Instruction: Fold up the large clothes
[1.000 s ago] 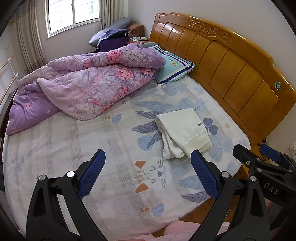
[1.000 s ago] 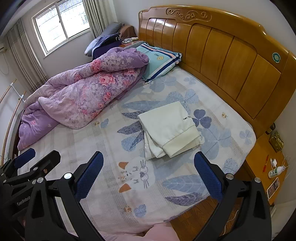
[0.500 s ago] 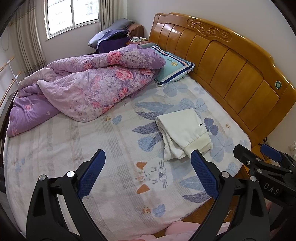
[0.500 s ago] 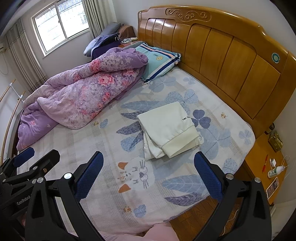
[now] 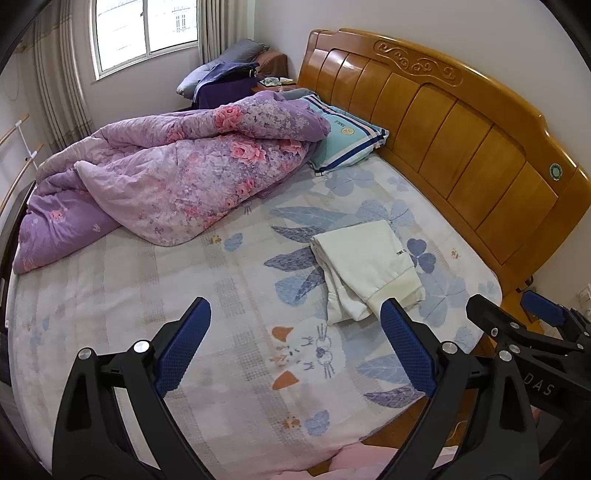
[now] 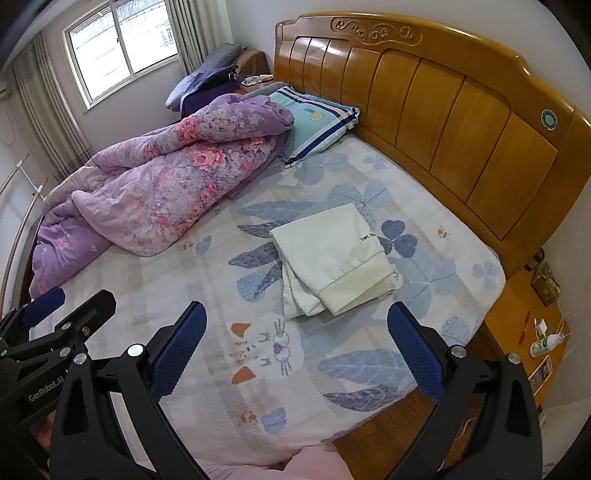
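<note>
Nearest in each view are that camera's own tongs, both released with their blue pads spread wide and nothing between them: the left tongs and the right tongs hang above the near edge of the bed. The left wrist view catches the right tongs at its right margin; the right wrist view catches the left ones at its lower left, with "GenRobot.AI" printed on the black frame. A strip of pink fabric shows at the bottom edge of both views.

Beyond the pads, a cat face is printed on the leaf-patterned sheet. Past it, toward the headboard side, lies the folded cream garment, flat on the sheet, with a ribbed cuff facing the tongs and small dark lettering near its far right edge.

Only the right wrist view shows the top of a wooden nightstand with a white bottle and a phone.

Farther back, a purple floral quilt is bunched on the left half, touching a striped teal pillow against the wooden headboard. A window lies beyond.
</note>
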### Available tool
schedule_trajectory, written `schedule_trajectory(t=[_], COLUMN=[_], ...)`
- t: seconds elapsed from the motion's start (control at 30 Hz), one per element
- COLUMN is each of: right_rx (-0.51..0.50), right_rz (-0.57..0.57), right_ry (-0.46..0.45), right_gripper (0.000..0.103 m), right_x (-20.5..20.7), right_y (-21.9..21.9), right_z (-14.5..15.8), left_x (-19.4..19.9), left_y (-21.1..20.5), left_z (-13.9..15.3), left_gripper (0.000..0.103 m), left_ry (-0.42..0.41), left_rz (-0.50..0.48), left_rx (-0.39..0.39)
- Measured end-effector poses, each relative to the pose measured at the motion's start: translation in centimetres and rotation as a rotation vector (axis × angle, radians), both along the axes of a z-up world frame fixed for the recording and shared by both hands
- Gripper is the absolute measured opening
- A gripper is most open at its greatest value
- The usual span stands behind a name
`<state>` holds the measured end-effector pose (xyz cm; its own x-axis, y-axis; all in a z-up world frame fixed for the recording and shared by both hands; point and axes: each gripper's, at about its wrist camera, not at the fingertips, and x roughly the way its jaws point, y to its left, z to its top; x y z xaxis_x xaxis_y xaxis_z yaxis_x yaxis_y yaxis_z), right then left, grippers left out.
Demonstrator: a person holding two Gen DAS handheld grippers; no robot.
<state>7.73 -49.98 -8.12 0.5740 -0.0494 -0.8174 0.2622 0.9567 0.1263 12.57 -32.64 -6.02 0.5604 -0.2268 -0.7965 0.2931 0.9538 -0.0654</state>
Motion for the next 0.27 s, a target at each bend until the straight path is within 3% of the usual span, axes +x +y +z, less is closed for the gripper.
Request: schedule_trajectory(t=[0.27], right_rx=[0.002], right_rz=[0.005], right_ry=[0.006], right_gripper=[0.095], right_x=[0.51], right_y=[-0.24], right_z=[0.04], left_x=[-0.22], left_y=[-0.20], left_z=[-0.31], left_gripper=[0.094], left_ry=[0.015], left_rz=[-0.008], left_rx=[0.024])
